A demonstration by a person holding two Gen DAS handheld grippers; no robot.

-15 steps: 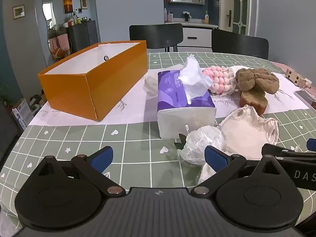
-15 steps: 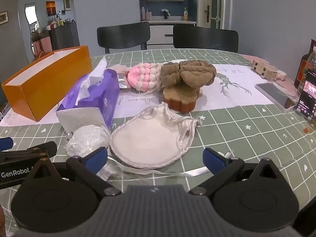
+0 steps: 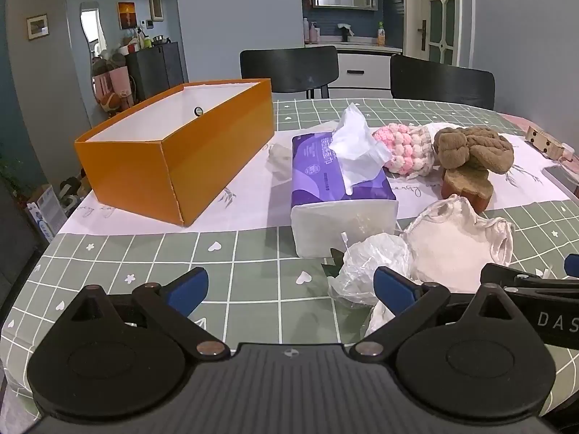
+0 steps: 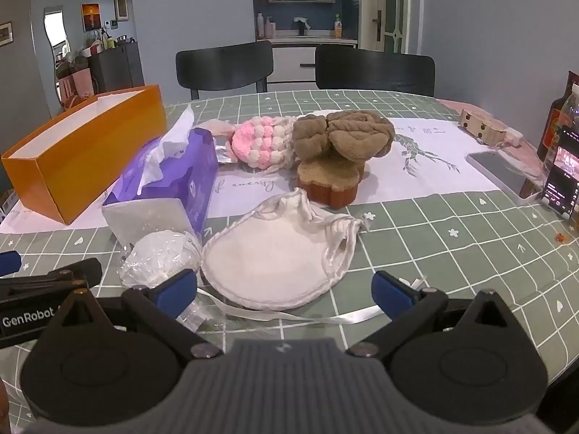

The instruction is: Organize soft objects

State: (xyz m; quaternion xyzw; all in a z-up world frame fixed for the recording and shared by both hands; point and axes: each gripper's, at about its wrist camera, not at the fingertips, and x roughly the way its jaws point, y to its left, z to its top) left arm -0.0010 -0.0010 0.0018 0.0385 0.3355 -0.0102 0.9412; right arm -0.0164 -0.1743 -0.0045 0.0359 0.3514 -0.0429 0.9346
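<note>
A round table (image 3: 108, 253) covered with a green checked cloth and a white printed runner fills both views, with two black chairs (image 3: 289, 68) behind it. On its left side stands a long open orange cardboard box (image 3: 202, 159) with a white inside, which shows nothing in it from here. Just right of the box lies a purple-and-white soft pack of tissues (image 3: 336, 195), one sheet sticking up from its slot. Nearer the cameras, a flat white cloth drawstring pouch (image 4: 275, 264) rests on the cloth, its ribbon trailing toward the right gripper. Touching the pouch's left edge is a crumpled clear plastic bag (image 4: 159, 256), just in front of the tissue pack. Behind the pouch a fluffy brown plush piece (image 4: 343, 137) sits on top of a brown flower-shaped sponge (image 4: 331, 181); a pink-and-white knitted bobble item (image 4: 260, 144) leans against the plush on its left. Far right are a grey phone-like slab (image 4: 495, 170), a small wooden block (image 4: 477, 126) and a lit screen (image 4: 561, 181).

The left gripper (image 3: 289, 285) hovers low over the bare cloth with jaws spread wide and nothing between them. The right gripper (image 4: 284, 289) likewise stands wide apart, gripping nothing, the near edge of the pouch lying between its blue fingertips (image 4: 391, 293).
</note>
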